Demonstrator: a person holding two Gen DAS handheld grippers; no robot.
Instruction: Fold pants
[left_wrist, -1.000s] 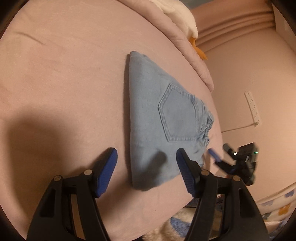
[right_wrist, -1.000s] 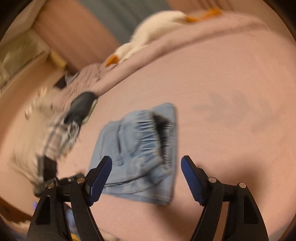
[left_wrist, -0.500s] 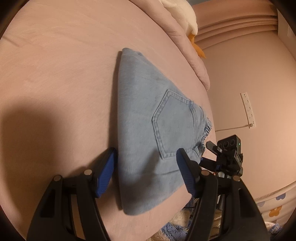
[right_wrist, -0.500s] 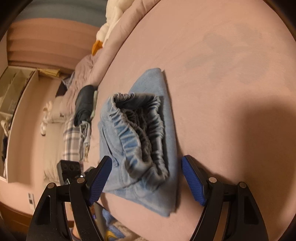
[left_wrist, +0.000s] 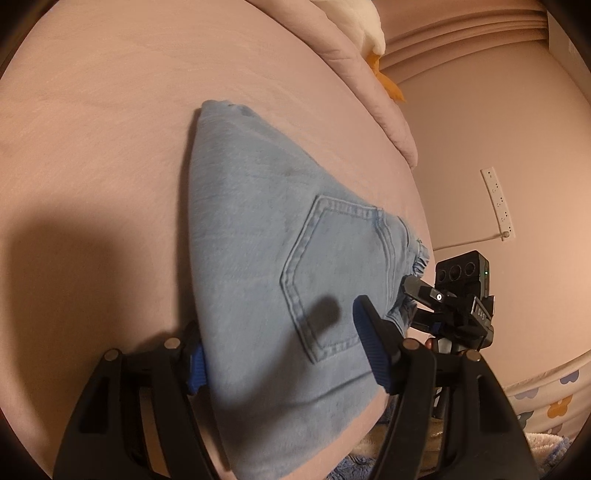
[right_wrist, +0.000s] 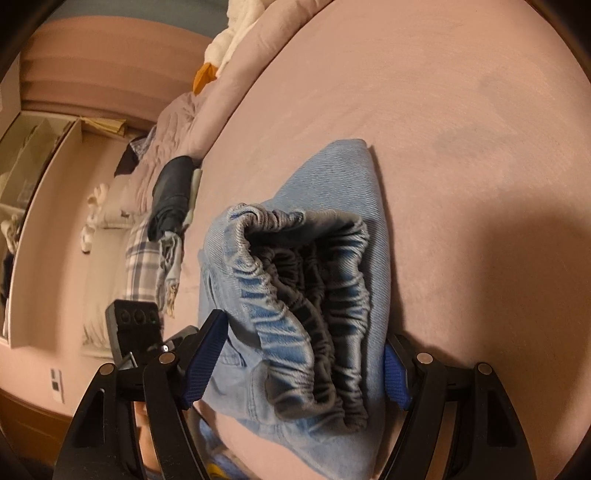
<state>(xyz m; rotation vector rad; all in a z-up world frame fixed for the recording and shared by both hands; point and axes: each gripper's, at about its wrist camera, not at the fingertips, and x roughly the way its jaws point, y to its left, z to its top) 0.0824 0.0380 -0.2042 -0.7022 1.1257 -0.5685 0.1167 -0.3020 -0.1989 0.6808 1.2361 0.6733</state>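
Both grippers wide astride folded pants: left gripper opening, right gripper spread; pad contact unclear

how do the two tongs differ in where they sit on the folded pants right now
The left tongs straddle the pocket end of the pants; the right tongs straddle the gathered elastic waistband. The left tongs have one finger tucked under the fabric edge and one over the cloth; the right tongs' fingers flank the bundle. The left jaws are opening. Both have black arms and blue pads, with denim between them.
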